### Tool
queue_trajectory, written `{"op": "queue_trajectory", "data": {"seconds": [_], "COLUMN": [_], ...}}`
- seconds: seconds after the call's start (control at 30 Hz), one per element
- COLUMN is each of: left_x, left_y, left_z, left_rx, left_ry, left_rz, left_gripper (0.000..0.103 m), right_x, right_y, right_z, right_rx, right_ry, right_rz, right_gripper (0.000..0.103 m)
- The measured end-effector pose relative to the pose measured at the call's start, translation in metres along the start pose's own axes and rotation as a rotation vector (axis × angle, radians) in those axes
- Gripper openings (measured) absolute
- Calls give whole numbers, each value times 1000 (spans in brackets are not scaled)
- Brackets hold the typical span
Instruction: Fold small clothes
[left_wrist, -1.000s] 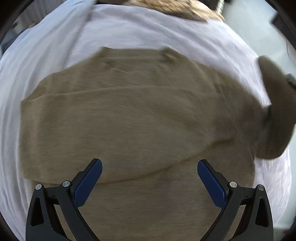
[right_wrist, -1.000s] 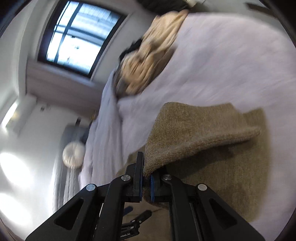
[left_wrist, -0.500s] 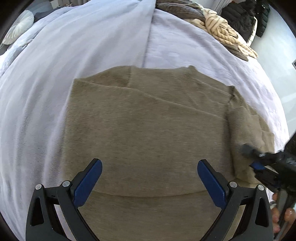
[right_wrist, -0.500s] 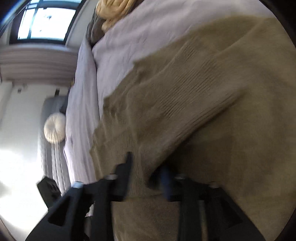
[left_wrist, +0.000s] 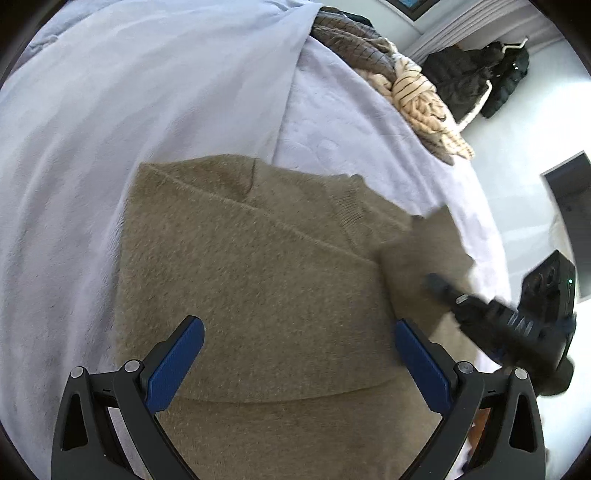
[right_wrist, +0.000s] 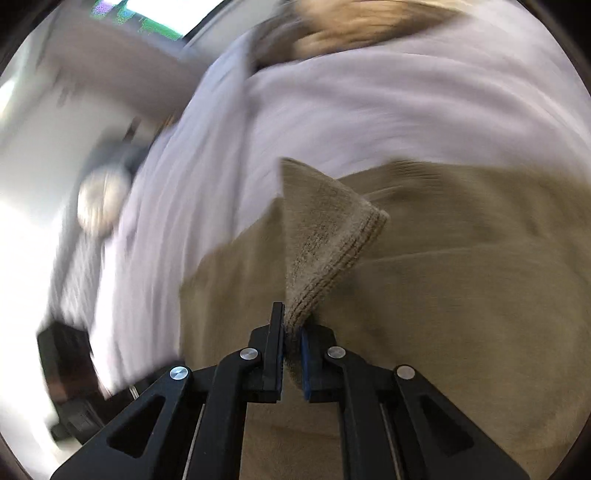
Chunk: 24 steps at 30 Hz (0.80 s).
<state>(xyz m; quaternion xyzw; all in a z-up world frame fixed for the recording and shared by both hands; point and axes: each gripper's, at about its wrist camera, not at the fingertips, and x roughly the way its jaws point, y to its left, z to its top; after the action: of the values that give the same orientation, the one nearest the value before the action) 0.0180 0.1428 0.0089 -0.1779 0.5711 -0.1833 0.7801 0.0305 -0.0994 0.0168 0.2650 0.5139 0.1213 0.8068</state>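
An olive-brown knit sweater (left_wrist: 258, 288) lies spread on a pale lilac bed sheet (left_wrist: 110, 110); its left sleeve is folded across the body. My left gripper (left_wrist: 299, 354) is open and empty, hovering over the sweater's lower half. My right gripper (right_wrist: 291, 332) is shut on the ribbed cuff of the right sleeve (right_wrist: 325, 251) and holds it lifted over the sweater's body (right_wrist: 461, 295). It also shows, blurred, in the left wrist view (left_wrist: 491, 317) at the sweater's right edge.
A pile of other clothes, beige striped and dark brown knit (left_wrist: 406, 85), lies at the bed's far side. Dark jackets (left_wrist: 476, 74) hang on the wall beyond. The bed's right edge (left_wrist: 495, 251) runs close to the sweater.
My right gripper has carried the sleeve cuff in over the sweater's right side. The left gripper has pulled back and turned, staying open.
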Motion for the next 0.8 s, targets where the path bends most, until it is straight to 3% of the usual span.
{"op": "queue_trajectory", "data": {"seconds": [0.07, 0.2, 0.3, 0.33, 0.37, 0.53, 0.73, 0.8], "left_x": [-1, 4, 13, 16, 20, 34, 48, 48], "left_y": [7, 18, 20, 20, 18, 3, -16, -21], "left_z": [4, 7, 6, 5, 5, 3, -3, -3], "left_rx": [-22, -77, -86, -85, -81, -22, 35, 50], "left_ry": [10, 31, 55, 62, 75, 118, 154, 144], "left_rz": [-42, -103, -106, -103, -102, -84, -23, 6], "left_gripper": [103, 103, 103, 103, 103, 103, 103, 94], "right_x": [17, 43, 40, 36, 29, -15, -74, -92], "right_y": [27, 40, 36, 33, 27, -21, -112, -141], "right_z": [-11, -36, -46, -48, -50, -64, -98, -111], "right_rx": [-135, -222, -200, -180, -149, 42, 457, 585], "right_ry": [58, 178, 198, 198, 193, 157, 45, -2], "right_rz": [-42, -90, -72, -61, -53, -48, 7, 4], "right_gripper": [8, 13, 32, 42, 47, 48, 48, 54]}}
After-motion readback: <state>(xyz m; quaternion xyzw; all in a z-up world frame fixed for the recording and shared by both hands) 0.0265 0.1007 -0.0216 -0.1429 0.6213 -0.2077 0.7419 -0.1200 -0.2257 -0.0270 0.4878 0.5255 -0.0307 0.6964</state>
